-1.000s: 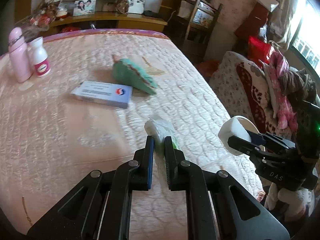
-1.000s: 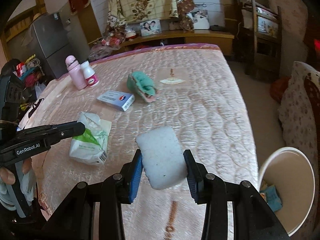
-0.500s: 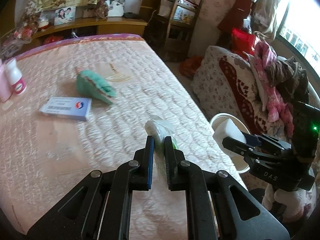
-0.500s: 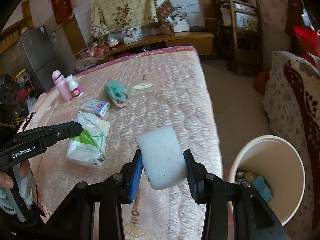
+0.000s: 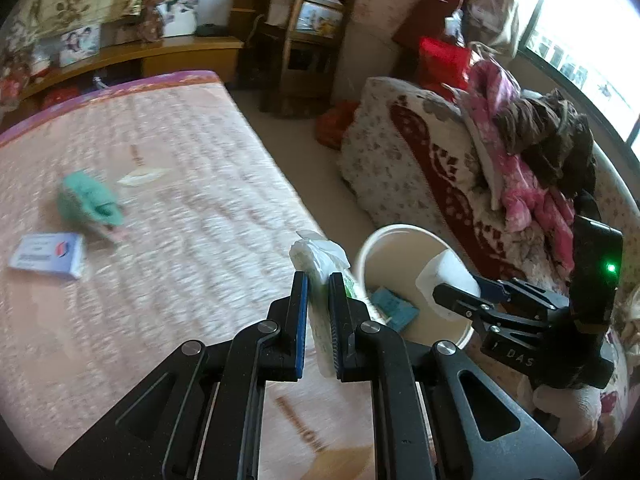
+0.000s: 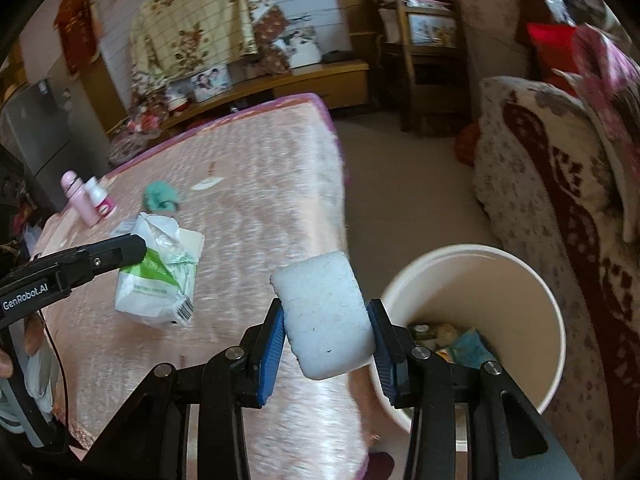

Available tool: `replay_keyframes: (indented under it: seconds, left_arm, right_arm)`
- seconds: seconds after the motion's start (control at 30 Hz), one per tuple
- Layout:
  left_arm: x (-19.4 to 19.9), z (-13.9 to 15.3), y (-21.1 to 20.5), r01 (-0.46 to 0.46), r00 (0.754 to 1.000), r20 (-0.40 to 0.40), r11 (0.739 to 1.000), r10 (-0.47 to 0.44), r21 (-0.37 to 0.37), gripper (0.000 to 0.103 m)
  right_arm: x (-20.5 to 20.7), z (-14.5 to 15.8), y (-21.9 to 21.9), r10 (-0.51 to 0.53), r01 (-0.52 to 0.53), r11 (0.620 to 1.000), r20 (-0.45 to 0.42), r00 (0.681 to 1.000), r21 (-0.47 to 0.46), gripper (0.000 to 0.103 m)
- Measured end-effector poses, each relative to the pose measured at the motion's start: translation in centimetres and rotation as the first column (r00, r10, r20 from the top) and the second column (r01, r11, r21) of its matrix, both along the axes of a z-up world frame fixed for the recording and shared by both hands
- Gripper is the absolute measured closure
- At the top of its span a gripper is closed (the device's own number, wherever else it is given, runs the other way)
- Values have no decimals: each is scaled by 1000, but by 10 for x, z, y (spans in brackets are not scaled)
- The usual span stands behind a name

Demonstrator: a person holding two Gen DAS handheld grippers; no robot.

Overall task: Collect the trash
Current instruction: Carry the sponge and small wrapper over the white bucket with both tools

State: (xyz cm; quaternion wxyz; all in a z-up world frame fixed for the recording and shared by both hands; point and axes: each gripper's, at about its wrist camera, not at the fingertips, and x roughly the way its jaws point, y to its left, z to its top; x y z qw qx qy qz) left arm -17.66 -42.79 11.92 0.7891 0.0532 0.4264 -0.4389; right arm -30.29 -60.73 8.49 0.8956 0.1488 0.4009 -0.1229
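Observation:
My left gripper (image 5: 318, 284) is shut on a white and green tissue packet (image 5: 320, 264), held above the bed's right edge; the packet also shows in the right wrist view (image 6: 158, 276). My right gripper (image 6: 326, 320) is shut on a white foam block (image 6: 326, 312), held beside the rim of a white bin (image 6: 532, 280). In the left wrist view the block (image 5: 448, 274) hangs over the bin (image 5: 372, 248). The bin holds a blue item (image 6: 468, 346) and other scraps.
On the pink quilted bed (image 5: 180, 200) lie a green cloth (image 5: 90, 202), a blue-white box (image 5: 46, 256) and a paper scrap (image 5: 142, 176). A pink bottle (image 6: 76, 198) and a white bottle (image 6: 100, 200) stand far left. A sofa (image 6: 560, 184) with clothes flanks the bin.
Both grippers have swung right, off the bed toward the bin, each still holding its item. The foam block now hangs at the bin's rim.

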Motion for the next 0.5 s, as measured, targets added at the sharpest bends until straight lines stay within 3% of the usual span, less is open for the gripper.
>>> replay_keyframes:
  seconds: [0.5]
  left_arm:
    - [-32, -28, -101, 134, 991, -15, 990, -134, 46, 95]
  right_arm:
    - [-42, -33, -78, -163, 166, 985, -57, 985, 51, 64]
